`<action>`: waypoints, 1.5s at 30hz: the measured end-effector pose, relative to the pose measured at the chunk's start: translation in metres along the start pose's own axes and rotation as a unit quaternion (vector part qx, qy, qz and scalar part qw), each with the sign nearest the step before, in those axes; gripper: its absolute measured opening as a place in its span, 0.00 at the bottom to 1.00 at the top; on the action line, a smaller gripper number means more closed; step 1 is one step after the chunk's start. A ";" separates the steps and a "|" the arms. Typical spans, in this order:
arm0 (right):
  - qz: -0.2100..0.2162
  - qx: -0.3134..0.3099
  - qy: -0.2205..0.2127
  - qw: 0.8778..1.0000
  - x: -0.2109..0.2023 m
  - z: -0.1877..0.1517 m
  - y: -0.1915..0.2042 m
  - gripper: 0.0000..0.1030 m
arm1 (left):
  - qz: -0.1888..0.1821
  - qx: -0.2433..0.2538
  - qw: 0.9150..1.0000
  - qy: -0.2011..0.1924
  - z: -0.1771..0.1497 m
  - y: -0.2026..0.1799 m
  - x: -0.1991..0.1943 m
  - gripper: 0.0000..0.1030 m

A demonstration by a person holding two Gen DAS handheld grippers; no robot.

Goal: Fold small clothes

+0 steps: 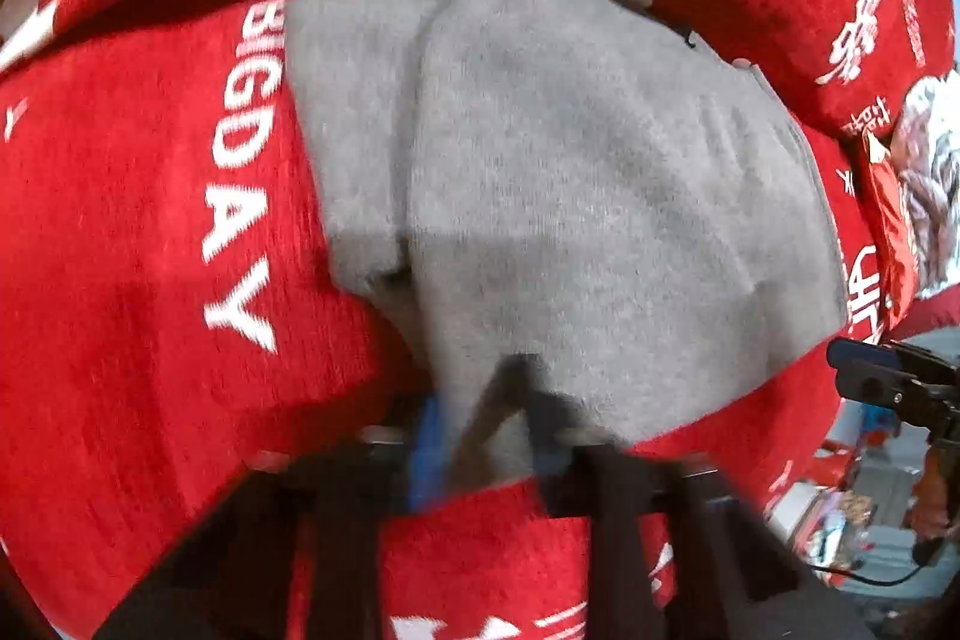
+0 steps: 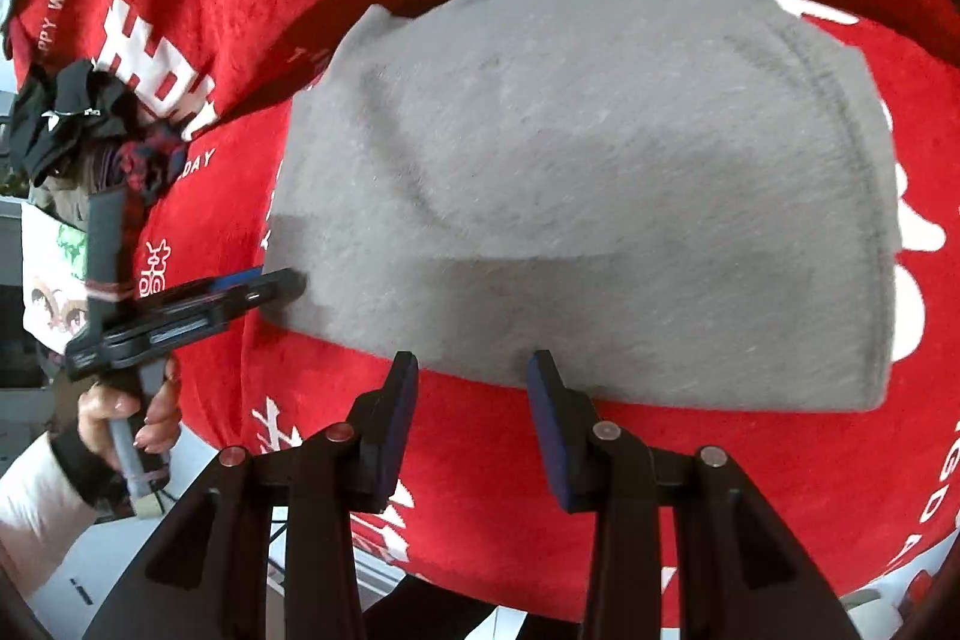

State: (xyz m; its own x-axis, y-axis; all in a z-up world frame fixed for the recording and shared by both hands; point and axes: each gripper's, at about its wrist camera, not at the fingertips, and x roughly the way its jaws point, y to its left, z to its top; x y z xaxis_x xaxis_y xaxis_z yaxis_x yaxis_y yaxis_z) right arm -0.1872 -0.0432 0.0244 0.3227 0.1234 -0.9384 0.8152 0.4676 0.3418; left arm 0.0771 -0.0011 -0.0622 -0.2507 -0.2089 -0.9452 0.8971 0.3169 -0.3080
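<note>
The right gripper [image 2: 471, 370] is seen with its jaws spread and empty, poised just at the near hem of the grey garment [image 2: 576, 196], which is spread beyond them on the red cloth [image 2: 690, 490] with its long axis running across the view. At the garment's left corner, the left gripper [image 2: 288, 283] is pressed together on the fabric edge, so that hand is judged already engaged, and the right is judged nearest the free hem.

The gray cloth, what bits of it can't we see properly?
- Gray cloth, far edge: in the right wrist view it dips behind its own hump.
- Near corner: the left wrist view is motion-blurred, so the left claw pinching it looks smeared.
- Underside: hidden against the red blanket.
- Garment type: unclear in both views.
</note>
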 end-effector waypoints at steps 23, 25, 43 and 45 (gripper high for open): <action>0.017 -0.073 -0.060 0.995 0.056 0.145 0.078 0.40 | -0.018 -0.045 0.998 -0.032 -0.039 0.022 -0.009 0.07; -0.002 -0.093 -0.050 0.994 0.082 0.164 0.094 0.37 | -0.016 -0.044 0.998 -0.034 -0.040 0.022 -0.009 0.07; -0.087 -0.099 -0.051 0.990 0.052 0.127 0.058 0.02 | 0.038 -0.076 0.995 -0.054 -0.041 0.018 -0.045 0.07; -0.081 -0.082 -0.040 0.992 0.042 0.109 0.042 0.02 | 0.056 -0.080 0.995 -0.033 -0.037 0.013 -0.040 0.07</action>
State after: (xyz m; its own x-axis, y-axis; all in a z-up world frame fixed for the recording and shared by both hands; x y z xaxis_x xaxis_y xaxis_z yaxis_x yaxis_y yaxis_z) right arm -0.0869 -0.1136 0.0046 0.2354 -0.0318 -0.9714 0.7721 0.6132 0.1670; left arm 0.0855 0.0459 -0.0323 -0.1228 -0.2219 -0.9673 0.8476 0.4835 -0.2186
